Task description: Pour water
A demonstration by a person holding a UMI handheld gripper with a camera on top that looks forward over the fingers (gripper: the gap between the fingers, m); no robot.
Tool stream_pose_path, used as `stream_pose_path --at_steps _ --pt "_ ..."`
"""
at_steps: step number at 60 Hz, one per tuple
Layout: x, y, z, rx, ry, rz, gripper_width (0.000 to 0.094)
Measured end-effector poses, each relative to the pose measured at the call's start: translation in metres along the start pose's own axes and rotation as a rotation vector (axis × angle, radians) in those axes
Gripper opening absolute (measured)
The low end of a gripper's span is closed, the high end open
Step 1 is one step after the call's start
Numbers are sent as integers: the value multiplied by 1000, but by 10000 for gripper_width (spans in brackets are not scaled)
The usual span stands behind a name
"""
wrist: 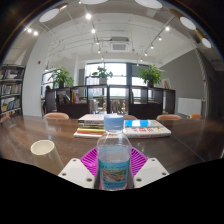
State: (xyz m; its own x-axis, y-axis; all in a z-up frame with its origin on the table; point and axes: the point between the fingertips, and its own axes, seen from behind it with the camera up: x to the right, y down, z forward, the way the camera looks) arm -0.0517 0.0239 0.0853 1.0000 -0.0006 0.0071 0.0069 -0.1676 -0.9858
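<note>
A clear plastic water bottle (113, 160) with a blue cap and a pale blue label stands upright between my fingers, close to the camera. My gripper (113, 168) has its magenta pads (92, 160) pressed against both sides of the bottle, so it is shut on it. The bottle's base is hidden below the fingers. A small white cup or saucer (42, 147) lies on the brown wooden table (180, 140), off to the left of the fingers.
Books and papers (140, 127) are stacked on the table beyond the bottle, with coloured pens (89, 131) to their left. Chairs and dark partitions stand behind the table, potted plants by the windows, and a bookshelf (9, 92) at far left.
</note>
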Motion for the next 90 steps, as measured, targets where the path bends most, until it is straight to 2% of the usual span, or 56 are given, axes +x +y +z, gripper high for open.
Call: stream_pose_path --at_steps 6,11,13,15,23,37,50,90 --pt "0 4 -4 -17 2 1 500" --pt "2 12 -11 -50 10 28 758" --pt "3 16 -17 -60 15 38 835" --pt "3 20 -25 -77 22 48 847" --pt "0 29 -72 -129 31 78 845" --pt "-27 52 -152 -172 15 72 852" --pt "-50 53 -207 -198 -13 40 865" --pt "-30 -26 -268 -78 34 45 855"
